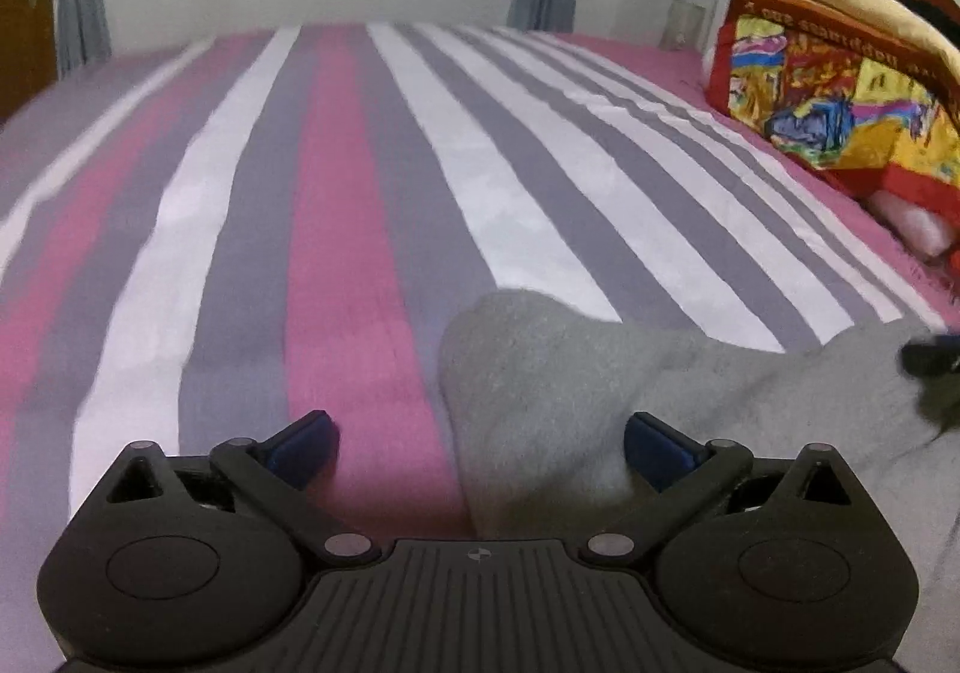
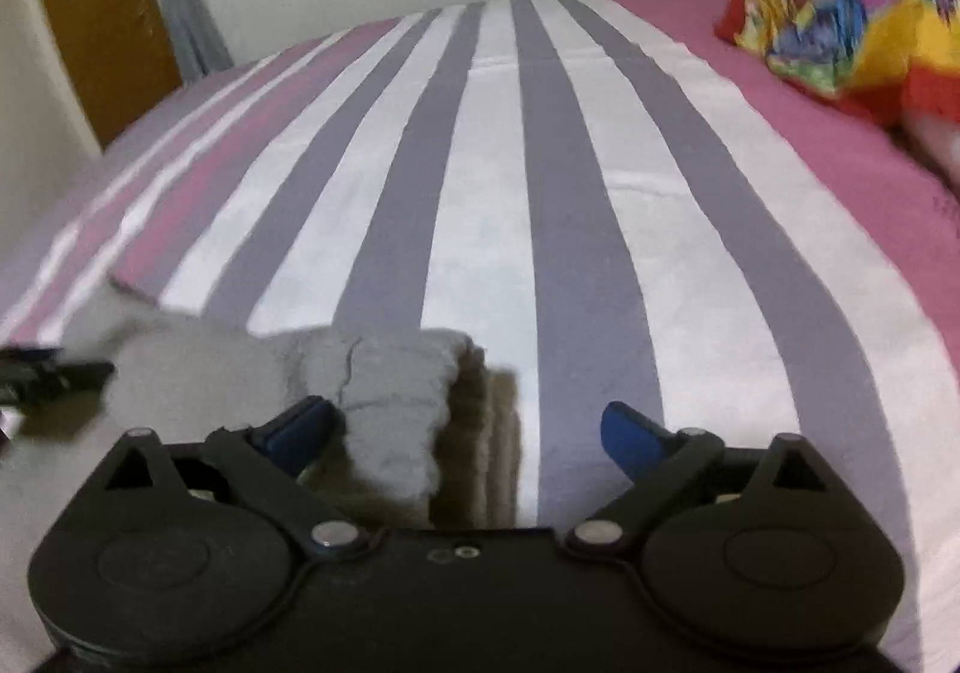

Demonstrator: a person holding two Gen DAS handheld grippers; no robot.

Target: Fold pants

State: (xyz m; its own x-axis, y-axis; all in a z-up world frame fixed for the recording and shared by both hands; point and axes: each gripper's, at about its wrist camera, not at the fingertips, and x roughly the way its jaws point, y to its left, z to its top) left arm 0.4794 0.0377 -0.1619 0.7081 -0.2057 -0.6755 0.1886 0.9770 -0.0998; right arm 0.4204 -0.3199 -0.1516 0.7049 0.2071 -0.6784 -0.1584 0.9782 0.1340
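The grey pants [image 1: 600,385] lie bunched at the near edge of the striped bed cover [image 1: 336,205], between the two tools; the left gripper [image 1: 480,448] and right gripper [image 2: 471,436] both stand with jaws wide apart, holding nothing. This looks like a pause between folds, though blur hides how many layers are stacked. Next, each gripper must find an edge and pinch it.

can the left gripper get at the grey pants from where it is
Probably yes: the left gripper is open, the grey pants lie right ahead on the striped bedspread, partly between its fingers, and nothing lies in the way.
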